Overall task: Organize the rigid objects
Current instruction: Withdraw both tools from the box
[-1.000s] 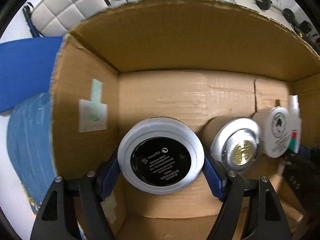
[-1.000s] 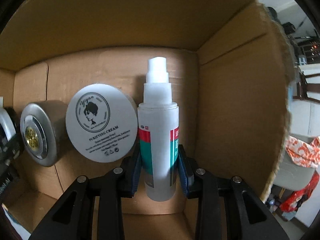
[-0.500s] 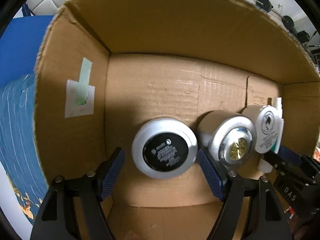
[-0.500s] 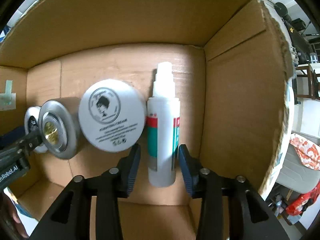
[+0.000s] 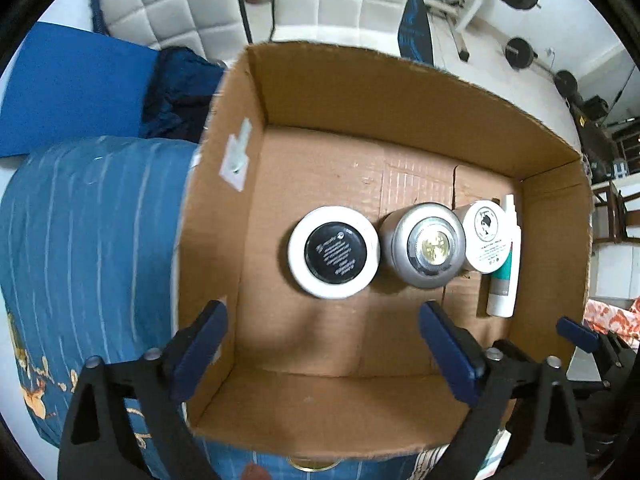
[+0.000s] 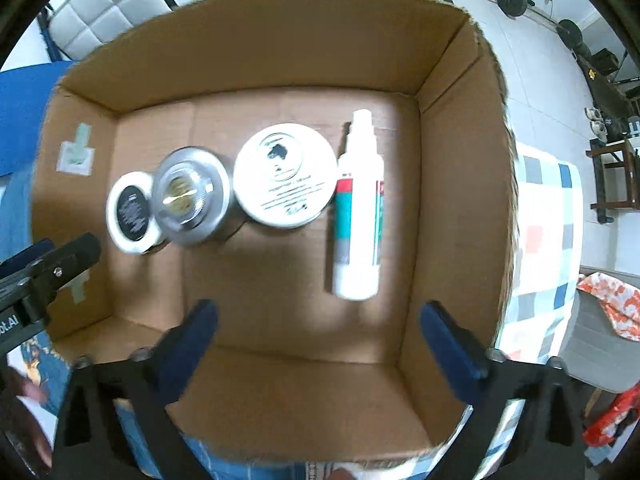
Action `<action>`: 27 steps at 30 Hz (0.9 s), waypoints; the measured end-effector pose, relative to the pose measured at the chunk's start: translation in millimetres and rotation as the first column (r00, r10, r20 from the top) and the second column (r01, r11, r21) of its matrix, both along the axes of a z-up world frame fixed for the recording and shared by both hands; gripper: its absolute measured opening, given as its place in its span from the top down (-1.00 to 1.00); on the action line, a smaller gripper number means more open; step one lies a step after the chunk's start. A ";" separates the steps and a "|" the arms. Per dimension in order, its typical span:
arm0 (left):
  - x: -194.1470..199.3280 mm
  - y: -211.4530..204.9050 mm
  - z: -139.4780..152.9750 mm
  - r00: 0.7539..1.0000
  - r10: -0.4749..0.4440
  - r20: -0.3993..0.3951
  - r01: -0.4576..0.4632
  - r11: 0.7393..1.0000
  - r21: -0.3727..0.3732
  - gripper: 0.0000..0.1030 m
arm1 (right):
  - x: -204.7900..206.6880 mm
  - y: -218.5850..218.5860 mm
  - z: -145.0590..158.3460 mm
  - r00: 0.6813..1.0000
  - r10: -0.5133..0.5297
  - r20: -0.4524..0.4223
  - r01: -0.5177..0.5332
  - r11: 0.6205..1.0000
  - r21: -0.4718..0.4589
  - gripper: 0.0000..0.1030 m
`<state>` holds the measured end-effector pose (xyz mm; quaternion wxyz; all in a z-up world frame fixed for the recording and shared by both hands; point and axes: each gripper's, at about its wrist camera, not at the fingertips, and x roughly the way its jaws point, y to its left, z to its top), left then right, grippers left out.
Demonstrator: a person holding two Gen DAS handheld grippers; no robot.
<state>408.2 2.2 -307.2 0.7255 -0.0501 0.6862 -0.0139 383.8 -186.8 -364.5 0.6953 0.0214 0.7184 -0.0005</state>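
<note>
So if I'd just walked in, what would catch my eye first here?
Probably the open cardboard box with four things lined up in a row on its floor: a white jar with a black label, a silver tin, a white cream jar, and a spray bottle lying flat at the right end. Below them, two pairs of blue-padded jaws gape wide, holding nothing.

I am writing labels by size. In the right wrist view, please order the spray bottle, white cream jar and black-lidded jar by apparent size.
1. Spray bottle and white cream jar: look alike, unranked.
2. Black-lidded jar, smallest, partly hidden and blurred.
</note>
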 end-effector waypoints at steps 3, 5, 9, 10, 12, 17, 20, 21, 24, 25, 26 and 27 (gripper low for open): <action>-11.7 4.1 16.9 0.999 0.008 0.052 -0.008 1.000 0.002 -0.91 | -31.4 11.3 10.4 1.000 0.007 0.025 -0.007 1.000 0.002 -1.00; -23.7 6.2 24.3 0.996 0.003 0.085 -0.004 1.000 0.011 -0.91 | -47.6 11.8 20.4 0.999 0.002 0.050 -0.002 1.000 0.009 -1.00; -43.0 3.1 52.2 0.989 0.001 0.150 -0.004 1.000 0.016 -0.91 | -53.5 6.1 35.8 0.995 -0.011 0.098 0.009 1.000 0.021 -1.00; -46.3 2.9 56.4 0.986 0.001 0.165 -0.004 1.000 0.018 -0.91 | -57.1 4.9 41.5 0.993 -0.009 0.114 0.007 1.000 0.019 -1.00; -55.6 -1.4 64.1 0.981 -0.004 0.192 -0.001 1.000 0.025 -0.91 | -68.1 3.3 51.4 0.990 -0.012 0.142 0.009 1.000 0.018 -1.00; -85.8 -5.4 95.2 0.960 -0.032 0.280 0.014 0.998 0.067 -0.91 | -90.3 4.7 79.0 0.979 -0.022 0.201 0.018 1.000 0.023 -1.00; -102.7 -5.7 110.8 0.951 -0.038 0.308 0.021 0.998 0.057 -0.91 | -103.4 3.7 93.5 0.971 -0.028 0.239 0.026 1.000 0.013 -1.00; -106.4 -6.1 115.1 0.947 -0.040 0.318 0.023 0.998 0.056 -0.91 | -108.8 3.8 100.0 0.967 -0.028 0.253 0.027 1.000 0.009 -1.00; -119.5 -7.0 128.3 0.934 -0.053 0.354 0.032 0.997 0.065 -0.91 | -122.6 5.1 117.4 0.956 -0.022 0.294 0.025 1.000 -0.008 -1.00; -124.4 -7.3 133.1 0.929 -0.058 0.365 0.034 0.997 0.070 -0.91 | -126.9 5.6 123.7 0.953 -0.020 0.304 0.025 1.000 -0.010 -1.00; -129.0 -7.8 137.3 0.925 -0.062 0.375 0.037 0.997 0.074 -0.91 | -131.0 5.7 129.3 0.950 -0.019 0.313 0.024 1.000 -0.010 -1.00; -132.8 -8.1 140.3 0.922 -0.063 0.383 0.037 0.996 0.076 -0.91 | -135.3 5.4 135.4 0.946 -0.022 0.324 0.026 1.000 -0.006 -1.00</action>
